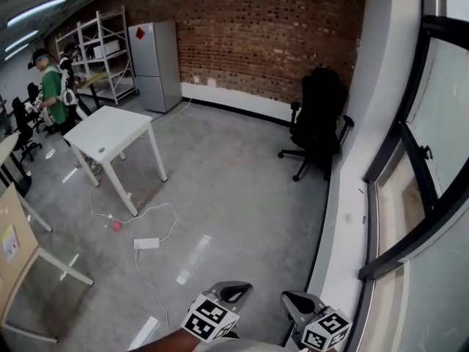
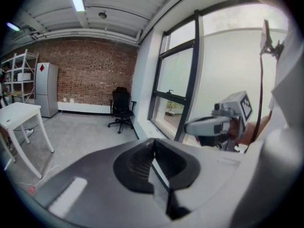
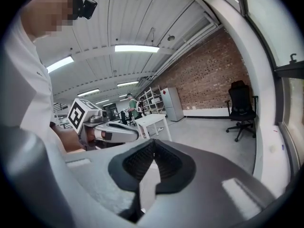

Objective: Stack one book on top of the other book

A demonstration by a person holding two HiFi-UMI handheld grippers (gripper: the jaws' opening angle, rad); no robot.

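Observation:
No book shows in any view. In the head view my left gripper [image 1: 237,291] and right gripper [image 1: 292,298] sit side by side at the bottom edge, held in the air over the grey floor, their marker cubes toward me. Both are shut with nothing between the jaws. The left gripper view looks along its closed jaws [image 2: 153,142] toward a window wall, with the right gripper [image 2: 191,126] beside it. The right gripper view looks along its closed jaws [image 3: 153,144] into the room, with the left gripper [image 3: 134,133] at its left.
A white table [image 1: 110,134] stands at the left and a black office chair [image 1: 319,119] by the brick wall. A power strip [image 1: 146,243] with its cable lies on the floor. A wooden desk [image 1: 15,240] is at far left, the window ledge [image 1: 344,226] at right. A person in green [image 1: 53,90] stands far back.

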